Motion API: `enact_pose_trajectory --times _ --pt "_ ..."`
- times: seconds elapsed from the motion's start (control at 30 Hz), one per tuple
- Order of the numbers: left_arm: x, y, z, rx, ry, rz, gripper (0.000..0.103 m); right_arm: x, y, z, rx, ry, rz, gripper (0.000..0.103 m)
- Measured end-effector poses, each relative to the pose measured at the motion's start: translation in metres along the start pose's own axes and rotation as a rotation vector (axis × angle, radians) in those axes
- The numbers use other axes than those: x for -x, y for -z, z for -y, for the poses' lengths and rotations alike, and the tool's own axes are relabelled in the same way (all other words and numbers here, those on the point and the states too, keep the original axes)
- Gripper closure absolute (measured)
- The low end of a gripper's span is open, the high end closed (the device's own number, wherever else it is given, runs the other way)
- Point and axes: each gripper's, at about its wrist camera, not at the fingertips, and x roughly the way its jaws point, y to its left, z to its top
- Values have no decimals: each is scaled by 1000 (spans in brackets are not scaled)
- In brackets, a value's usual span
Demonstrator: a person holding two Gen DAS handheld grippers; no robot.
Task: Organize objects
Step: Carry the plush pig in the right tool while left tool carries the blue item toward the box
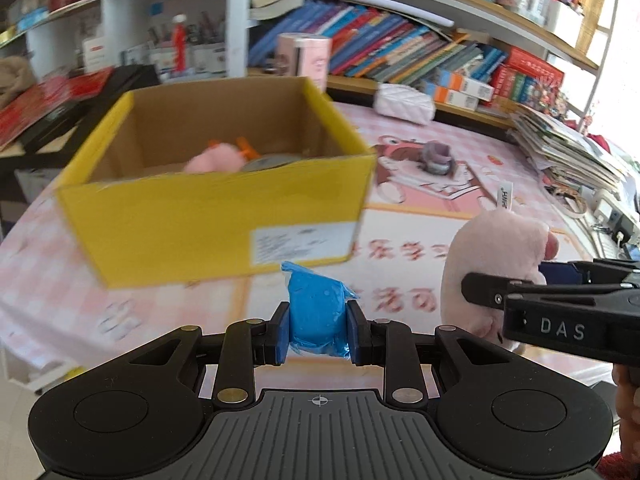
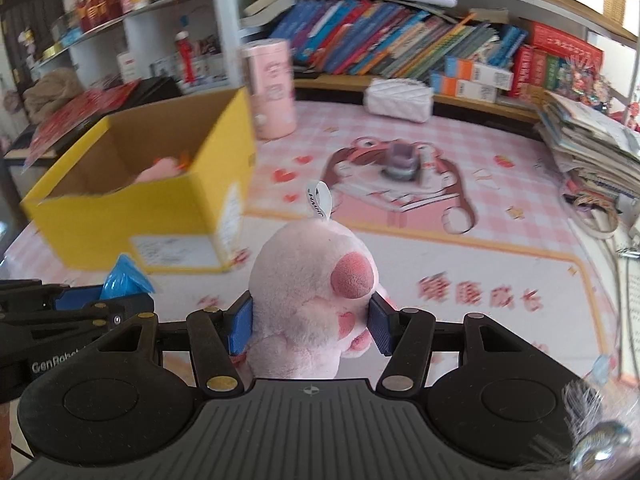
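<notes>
In the left wrist view, a small blue wrapped packet (image 1: 317, 312) is seen pinched between the blue pads of the left claw (image 1: 316, 330) at the lower centre of the frame, the jaws drawn nearly together against its sides. An open yellow cardboard box (image 1: 208, 232) is shown at the centre left, blurred, standing on the tabletop (image 1: 420, 224), which is covered by a pink checked cloth with a cartoon print. Inside the box a pink soft item (image 1: 216, 158) and something orange and grey beside it can be made out, though what they are cannot be told. In the right wrist view, a pink plush toy (image 2: 312, 300) with a darker pink snout and a white loop tag is held at the lower centre between the pads of the right claw (image 2: 308, 322), whose jaws stand partly apart and press into its sides. The same toy is seen at the right edge of the left view, and the blue packet at the lower left of the right view, so the two claws are found side by side. Beyond them, on the cloth, a small grey and purple object (image 2: 400, 164) stands at the upper centre, a pink cylindrical container (image 2: 272, 88) just behind the box, and a white quilted pouch (image 2: 400, 98) near the bookshelf (image 2: 400, 52) at the top.
</notes>
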Motion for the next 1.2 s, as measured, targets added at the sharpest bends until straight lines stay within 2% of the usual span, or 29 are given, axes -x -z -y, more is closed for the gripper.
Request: enact_pose_trajectory --times 0.43,0.77,1.2 --pt "48 35 -54 7 -47 16 77 17 38 -80 22 -74 -31 48" --pt "71 46 -74 0 -64 46 77 27 47 -111 31 -96 -11 48" --pt "82 45 -86 12 -62 85 78 32 44 -132 66 -98 0 48"
